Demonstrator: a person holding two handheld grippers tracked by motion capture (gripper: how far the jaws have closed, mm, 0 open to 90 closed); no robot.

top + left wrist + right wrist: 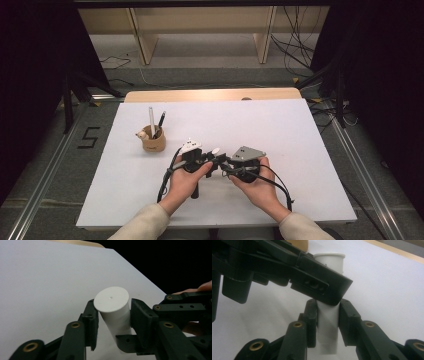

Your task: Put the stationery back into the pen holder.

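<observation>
A short white cylinder [216, 150] is held above the white table top between both hands. In the left gripper view the cylinder [113, 312] points its flat round end at the camera, and my left gripper [114, 317] is shut on its sides. A jaw of the other gripper crosses below it. In the right gripper view my right gripper [327, 316] is shut on the lower part of the cylinder [329, 262], while a black jaw of the left gripper lies across its middle. From above, the left gripper [204, 159] and the right gripper [226, 164] meet tip to tip.
A wooden cup [153, 142] with a white pen and a black pen stands on the white table top [280, 130], left of the hands. The table's wooden far edge [210, 94] lies beyond. Cables trail from both grippers toward the near edge.
</observation>
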